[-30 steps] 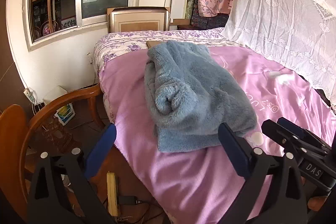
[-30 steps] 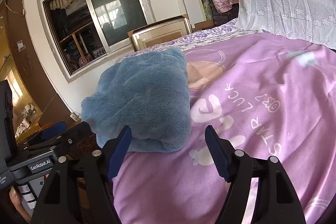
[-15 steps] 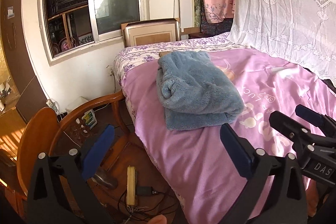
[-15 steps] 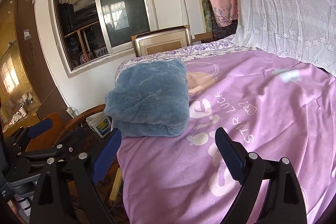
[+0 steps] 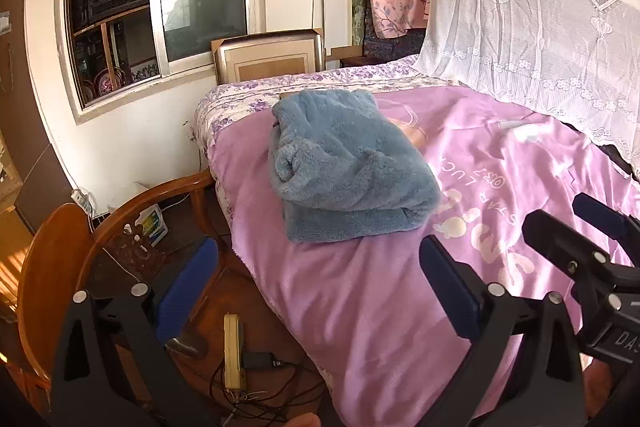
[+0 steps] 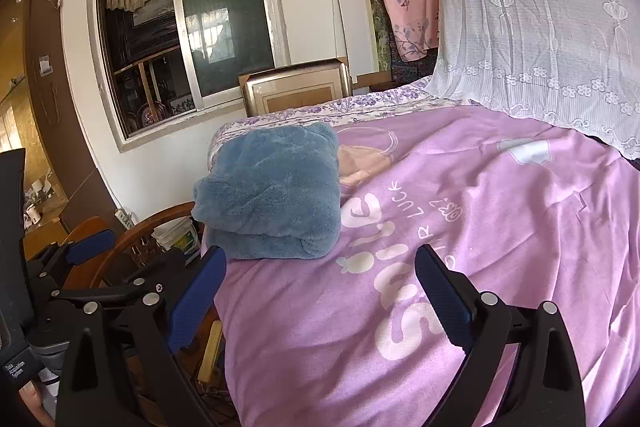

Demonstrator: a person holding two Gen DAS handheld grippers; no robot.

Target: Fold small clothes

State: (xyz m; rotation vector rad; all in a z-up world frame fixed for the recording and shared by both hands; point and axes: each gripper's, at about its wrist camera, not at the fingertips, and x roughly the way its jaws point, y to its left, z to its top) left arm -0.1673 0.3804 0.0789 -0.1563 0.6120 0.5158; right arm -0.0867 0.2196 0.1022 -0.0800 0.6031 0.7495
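Fleece garment [image 5: 352,163] sits folded near the bed's [image 5: 360,307] corner by the headboard, so I read the fold as done. Left gripper [image 5: 316,283] spread, empty; right gripper [image 6: 320,291] opening, nothing between jaws, both clear of cloth.

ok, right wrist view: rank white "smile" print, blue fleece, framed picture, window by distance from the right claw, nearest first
1. White "smile" print on the purple bedspread, just ahead of the right claw, whose jaws are opening with nothing between them.
2. Folded blue fleece, ahead-left at the bed edge.
3. Framed picture, leaning beyond the bed.
4. Window, on the wall behind it.
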